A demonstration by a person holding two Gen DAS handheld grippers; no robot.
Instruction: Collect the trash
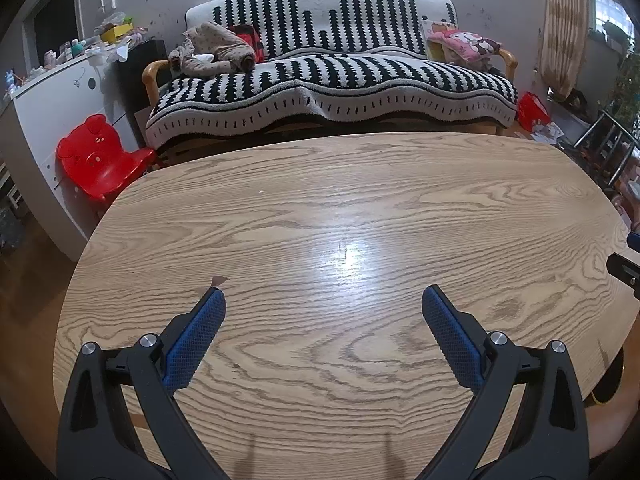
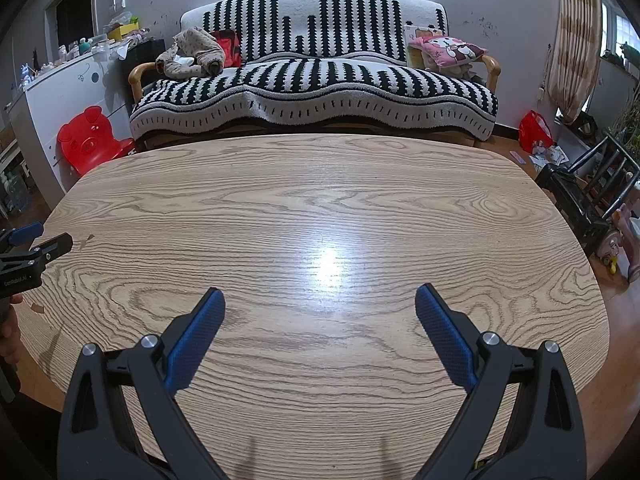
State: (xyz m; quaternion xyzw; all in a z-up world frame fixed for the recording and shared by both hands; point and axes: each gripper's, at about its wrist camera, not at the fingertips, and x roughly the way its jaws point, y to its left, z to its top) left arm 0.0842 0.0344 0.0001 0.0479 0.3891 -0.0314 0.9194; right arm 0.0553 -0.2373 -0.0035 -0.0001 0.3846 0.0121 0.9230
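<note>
Left gripper (image 1: 323, 294): jaws spread wide, holding nothing, above the tabletop (image 1: 360, 208).
Right gripper (image 2: 320, 295): jaws spread wide, holding nothing.
Trash: small brown scrap (image 1: 219, 279) on the tabletop, just ahead of the left gripper's left fingertip (image 1: 214, 300).
Beyond the jaws: striped sofa (image 1: 332, 80); red chair (image 1: 100, 156) at far left.

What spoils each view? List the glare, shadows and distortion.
Left wrist view: white glare patch on the table mid-surface; fisheye bends the far table edge. Right wrist view: similar glare at centre; faint jaw shadows near the bottom edge; dark vignette in the corners of both.
</note>
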